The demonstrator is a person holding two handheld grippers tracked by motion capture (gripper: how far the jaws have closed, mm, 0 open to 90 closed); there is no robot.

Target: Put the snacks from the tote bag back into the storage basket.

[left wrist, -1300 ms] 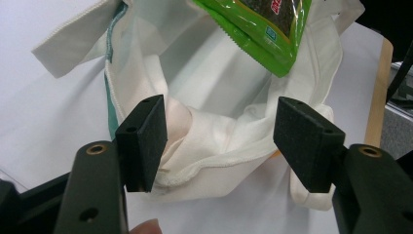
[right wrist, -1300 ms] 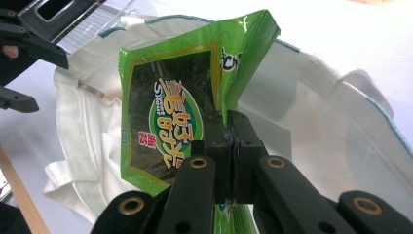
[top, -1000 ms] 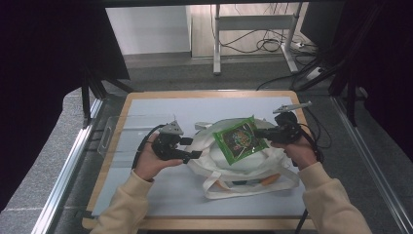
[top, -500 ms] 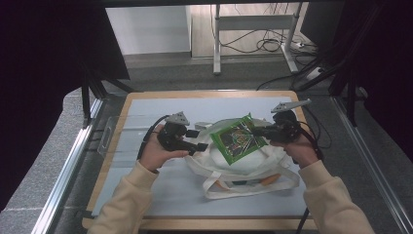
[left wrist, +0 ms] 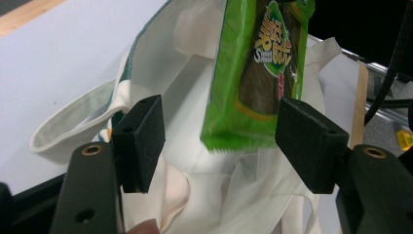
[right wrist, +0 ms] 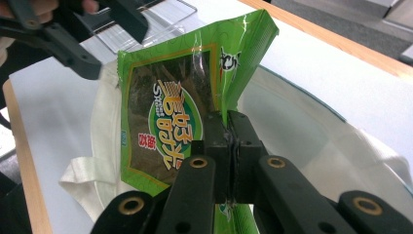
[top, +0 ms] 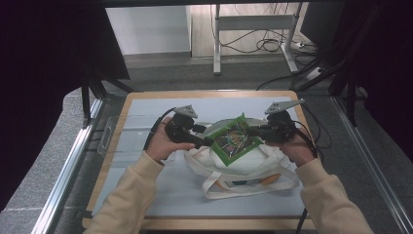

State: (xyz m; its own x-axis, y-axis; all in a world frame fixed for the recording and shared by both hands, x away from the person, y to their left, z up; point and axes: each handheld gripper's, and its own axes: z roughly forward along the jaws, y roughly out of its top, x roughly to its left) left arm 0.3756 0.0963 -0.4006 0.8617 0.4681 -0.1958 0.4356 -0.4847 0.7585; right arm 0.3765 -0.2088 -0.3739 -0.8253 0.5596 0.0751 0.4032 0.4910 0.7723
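A green snack packet (top: pixel 234 141) hangs tilted on one corner over a white tote bag (top: pixel 243 170) that lies on the pale mat. My right gripper (top: pixel 251 130) comes in from the right and is shut on the packet's edge (right wrist: pixel 170 117); its jaws (right wrist: pixel 233 141) are pinched together on the foil. From the left, my left gripper (top: pixel 207 141) stands open. Its pads (left wrist: pixel 141 141) flank the packet's lower corner (left wrist: pixel 258 73) without touching it, with the bag's cloth (left wrist: pixel 185 195) behind. In the right gripper view the left gripper (right wrist: pixel 73 34) is at the top left.
The mat lies on a wooden-edged table (top: pixel 122 122). A clear plastic holder (top: pixel 109 139) sits at its left edge. Metal rails (top: pixel 68 170) run along both sides. Cables (top: pixel 265 46) and a stand's legs are on the floor beyond the far edge.
My left gripper has risen from the bag's rim and moved right, up to the packet. The packet has turned from lying flatter to standing on a corner. The right hand has stayed put.
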